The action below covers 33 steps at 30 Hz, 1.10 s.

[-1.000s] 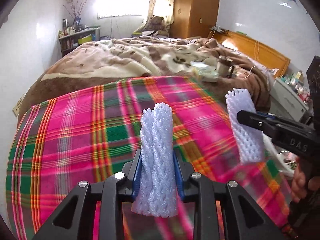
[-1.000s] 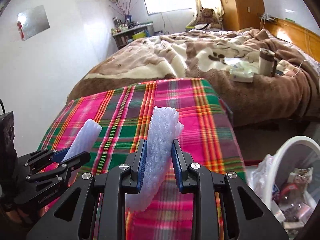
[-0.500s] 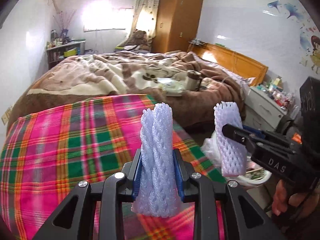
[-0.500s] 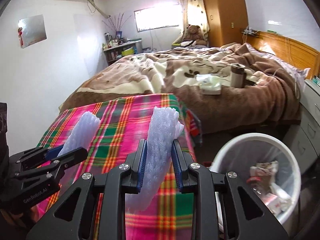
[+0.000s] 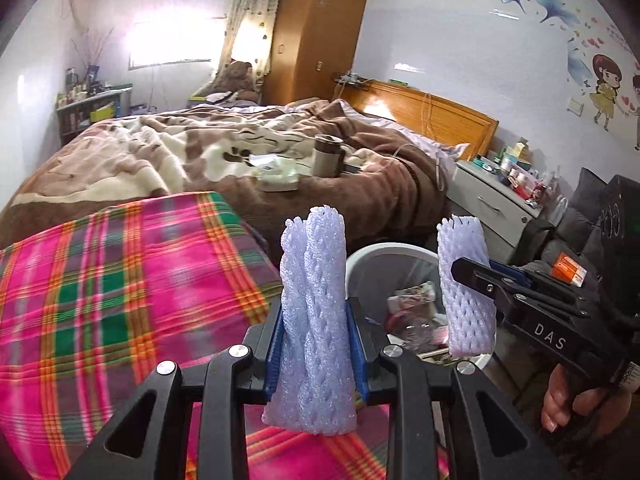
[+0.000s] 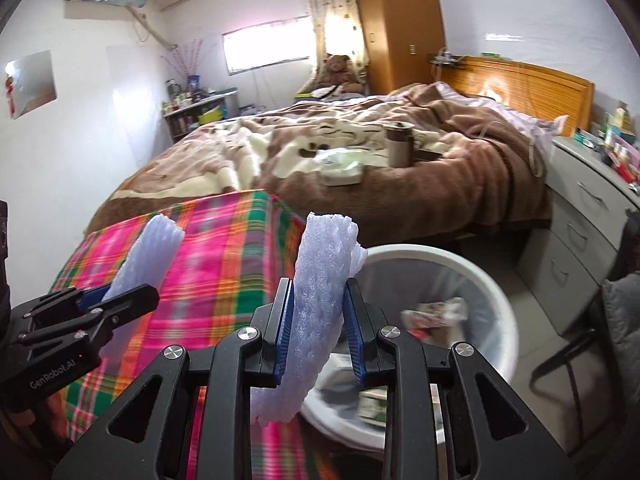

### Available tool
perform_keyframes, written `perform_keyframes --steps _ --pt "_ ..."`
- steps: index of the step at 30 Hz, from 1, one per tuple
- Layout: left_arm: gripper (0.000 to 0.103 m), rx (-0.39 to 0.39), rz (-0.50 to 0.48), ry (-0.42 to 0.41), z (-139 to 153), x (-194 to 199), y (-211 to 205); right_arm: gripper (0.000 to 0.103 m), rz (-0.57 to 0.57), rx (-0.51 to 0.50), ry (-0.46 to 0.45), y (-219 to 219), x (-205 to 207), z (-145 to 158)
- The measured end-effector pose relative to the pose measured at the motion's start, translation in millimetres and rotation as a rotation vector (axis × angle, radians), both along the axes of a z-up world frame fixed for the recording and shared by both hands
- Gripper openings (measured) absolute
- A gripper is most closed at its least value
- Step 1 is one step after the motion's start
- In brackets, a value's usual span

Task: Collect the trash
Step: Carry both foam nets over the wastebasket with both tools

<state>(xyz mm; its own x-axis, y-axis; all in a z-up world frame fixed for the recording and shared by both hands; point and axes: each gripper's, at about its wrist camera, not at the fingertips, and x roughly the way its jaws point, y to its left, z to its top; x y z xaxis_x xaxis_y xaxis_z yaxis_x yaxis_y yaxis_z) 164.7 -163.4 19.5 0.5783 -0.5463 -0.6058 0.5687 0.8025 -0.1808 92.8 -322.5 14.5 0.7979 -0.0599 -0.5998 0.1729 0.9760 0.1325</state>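
Observation:
My left gripper [image 5: 314, 344] is shut on a white foam net sleeve [image 5: 314, 312] that stands upright between its blue pads. My right gripper [image 6: 318, 328] is shut on a second foam net sleeve [image 6: 320, 304], tilted slightly right. In the left wrist view the right gripper [image 5: 472, 276] holds its sleeve [image 5: 464, 288] over the white trash bin [image 5: 388, 250]. In the right wrist view the left gripper [image 6: 120, 296] and its sleeve [image 6: 150, 256] hang over the plaid cloth. The bin [image 6: 492, 288] holds several pieces of trash.
A pink and green plaid cloth [image 5: 112, 280] covers a surface at the left. Behind it is a bed with a brown blanket [image 5: 200, 152], a tumbler [image 5: 326, 156] and a tissue pack [image 5: 278, 178]. Grey drawers [image 6: 580, 232] stand to the right of the bin.
Both grippers have swung right from over the plaid cloth toward the bin, each still holding its foam sleeve. The bin has come into fuller view.

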Motion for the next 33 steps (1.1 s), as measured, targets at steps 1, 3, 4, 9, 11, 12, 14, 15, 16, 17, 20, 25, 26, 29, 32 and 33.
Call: perform_keyframes --steps 1,3,4,9,11,12,14,15,16,17,20,25,26,29,32,33 --pt "0.029 -0.001 -0.006 0.002 -0.3 -0.5 -4.5 0.026 -0.011 0.004 0.002 -6.2 -0.3 -1.2" --pt "0.029 -0.001 -0.023 0.003 -0.6 -3.4 -15.5 0.026 -0.029 0.001 0.003 -13.3 -4.5 -2.2" --pt "0.029 0.004 -0.03 0.003 -1.0 -3.6 -21.4 0.026 -0.037 0.001 0.005 -17.1 -5.0 -2.9" --pt "0.029 0.024 -0.046 -0.007 -3.8 -9.8 -48.4 0.026 -0.064 0.004 0.018 -35.7 -9.5 -9.2" --pt "0.029 0.038 -0.051 -0.012 -5.5 -12.7 -57.8 0.026 -0.065 0.002 0.029 -42.0 -11.2 -11.8" --pt "0.029 0.041 -0.053 -0.003 -7.1 -13.4 -64.6 0.026 -0.068 -0.007 0.033 -45.4 -11.8 -13.1" --pt "0.029 0.043 -0.06 0.003 -9.6 -14.5 -74.5 0.026 -0.072 -0.019 0.044 -52.7 -12.2 -16.4" --pt "0.029 0.051 -0.059 0.001 -11.1 -16.0 -80.9 0.026 -0.075 -0.018 0.047 -55.8 -12.3 -17.7" --pt "0.029 0.063 -0.06 -0.007 -12.6 -17.5 -86.4 0.026 -0.078 -0.014 0.05 -59.7 -11.5 -19.7" --pt "0.029 0.069 -0.061 -0.008 -13.7 -18.1 -88.6 0.026 -0.078 -0.013 0.054 -62.2 -13.9 -20.8" --pt "0.03 0.078 -0.058 0.012 -18.1 -17.6 -100.1 0.026 -0.079 -0.01 0.075 -71.6 -12.4 -27.0" --pt "0.035 0.105 -0.042 0.016 -22.8 -16.2 -112.5 0.027 -0.061 0.005 0.094 -79.5 -9.8 -33.4" --pt "0.039 0.106 -0.04 0.018 -24.0 -15.4 -113.6 0.027 -0.06 0.005 0.1 -80.7 -8.9 -34.6" --pt "0.057 0.094 -0.033 0.023 -26.2 -13.6 -114.5 0.033 -0.052 -0.012 0.105 -80.7 -8.0 -37.1" --pt "0.059 0.093 -0.034 0.028 -27.4 -13.7 -113.9 0.044 -0.049 -0.034 0.109 -80.2 -9.4 -38.5" --pt "0.059 0.089 -0.032 0.028 -26.9 -14.6 -113.2 0.051 -0.051 -0.041 0.106 -80.2 -10.5 -38.2"
